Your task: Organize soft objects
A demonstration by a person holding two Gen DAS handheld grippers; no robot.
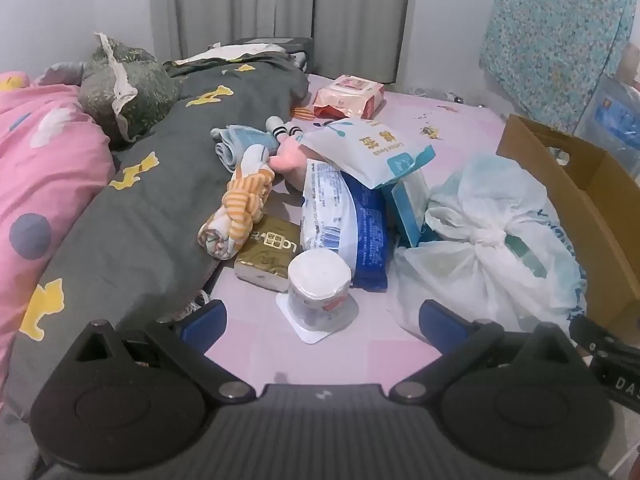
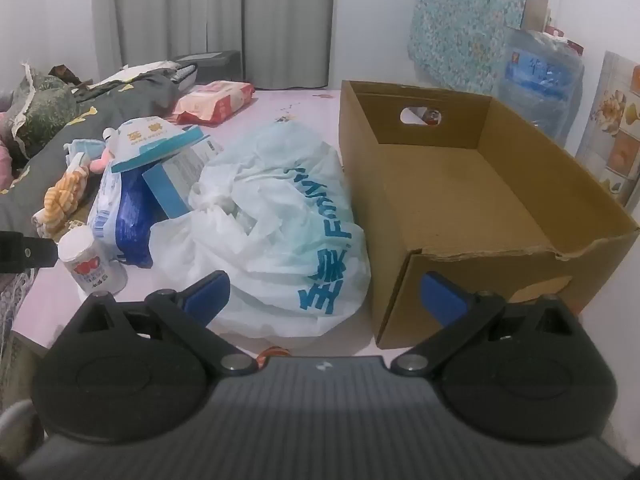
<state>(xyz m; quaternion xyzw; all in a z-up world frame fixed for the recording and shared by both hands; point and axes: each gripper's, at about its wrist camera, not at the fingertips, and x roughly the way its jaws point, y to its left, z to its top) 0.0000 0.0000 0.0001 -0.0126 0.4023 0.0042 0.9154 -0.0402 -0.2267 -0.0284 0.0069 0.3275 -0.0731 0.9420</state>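
Note:
A pile of soft goods lies on the pink bed sheet (image 1: 448, 120): a wrapped toilet roll (image 1: 318, 286), a gold tissue pack (image 1: 266, 254), an orange-striped rolled cloth (image 1: 238, 210), blue-and-white packs (image 1: 348, 216) and a knotted white plastic bag (image 1: 492, 240). My left gripper (image 1: 320, 318) stands open just short of the toilet roll, nothing between its fingers. My right gripper (image 2: 324, 296) is open too, in front of the white bag (image 2: 280, 216) and the front left corner of an empty cardboard box (image 2: 452, 184).
A dark grey quilt (image 1: 152, 208) and pink bedding (image 1: 44, 160) fill the left of the bed. A red-and-pink wipes pack (image 1: 348, 96) lies further back. Grey curtains (image 1: 280, 4) hang behind. A water jug (image 2: 540, 76) stands beyond the box.

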